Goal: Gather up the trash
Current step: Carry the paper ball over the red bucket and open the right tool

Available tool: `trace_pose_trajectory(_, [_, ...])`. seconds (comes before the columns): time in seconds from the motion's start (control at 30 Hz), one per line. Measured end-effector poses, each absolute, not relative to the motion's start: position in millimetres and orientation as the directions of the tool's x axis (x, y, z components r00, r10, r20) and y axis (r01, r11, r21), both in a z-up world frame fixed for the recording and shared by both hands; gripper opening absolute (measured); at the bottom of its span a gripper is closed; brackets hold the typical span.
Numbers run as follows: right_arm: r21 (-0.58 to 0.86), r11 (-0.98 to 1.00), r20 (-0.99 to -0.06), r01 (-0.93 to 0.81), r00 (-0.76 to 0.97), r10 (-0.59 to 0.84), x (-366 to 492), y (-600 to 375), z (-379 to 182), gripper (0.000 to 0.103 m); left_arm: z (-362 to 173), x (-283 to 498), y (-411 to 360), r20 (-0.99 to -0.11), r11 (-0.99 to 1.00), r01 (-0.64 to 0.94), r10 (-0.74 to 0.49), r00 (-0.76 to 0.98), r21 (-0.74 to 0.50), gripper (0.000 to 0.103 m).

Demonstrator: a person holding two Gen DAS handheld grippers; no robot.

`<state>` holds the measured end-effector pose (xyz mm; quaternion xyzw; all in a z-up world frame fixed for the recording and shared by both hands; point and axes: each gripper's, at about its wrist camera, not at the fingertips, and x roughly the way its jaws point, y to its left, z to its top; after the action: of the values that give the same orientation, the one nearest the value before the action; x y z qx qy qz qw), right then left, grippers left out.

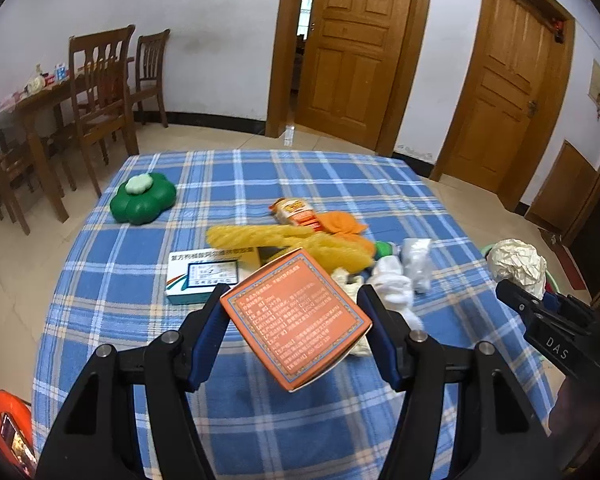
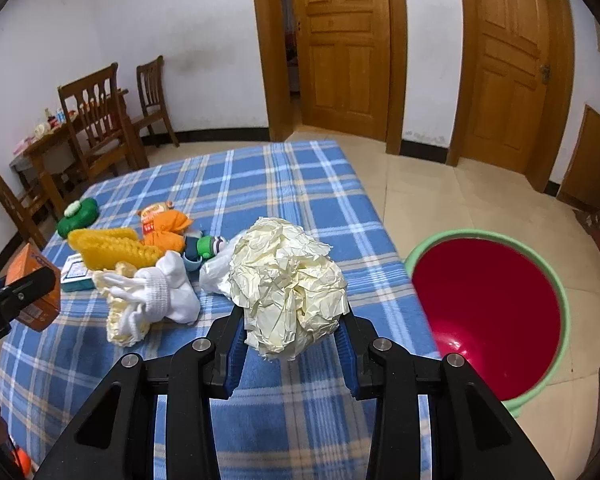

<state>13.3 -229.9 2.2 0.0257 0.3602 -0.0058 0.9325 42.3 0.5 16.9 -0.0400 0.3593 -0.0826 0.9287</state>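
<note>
**Both claws loaded above the checked tabletop**

The left claw (image 1: 296,316) pinches an orange box (image 1: 296,320), tilted, held clear of the blue plaid tabletop (image 1: 260,184). The right claw (image 2: 292,340) pinches a crumpled paper ball (image 2: 288,280).

Only the right wrist view shows the basin (image 2: 556,280), red inside with a green rim, on the floor just beside the tabletop's right edge. The left view alone shows the orange box's printed face.

Beyond the claws lies a heap: white socks (image 2: 160,296), yellow mesh (image 2: 108,248), an orange cloth (image 2: 168,228), a snack packet (image 1: 292,208), one teal-and-white box (image 1: 204,276). One green flower-shaped case (image 1: 144,200) sits apart. Two wooden doors, at least three chairs behind.
</note>
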Motion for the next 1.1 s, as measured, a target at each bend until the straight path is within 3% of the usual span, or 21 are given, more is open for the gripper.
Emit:
trace_pose_trajectory(0.6, [0.037,0.991,-0.595,0.125,0.8,-0.079,-27,-261,33,0.04,42,38,-62,-0.645,0.958,0.261,-0.276,0.713,-0.121,0.065])
trace_pose_trajectory(1.1, [0.092,0.953,-0.62,0.29,0.766,-0.174,-33,-336,22,0.04,37,61,-142,-0.671,0.916,0.39,-0.346,0.656,-0.092,0.065])
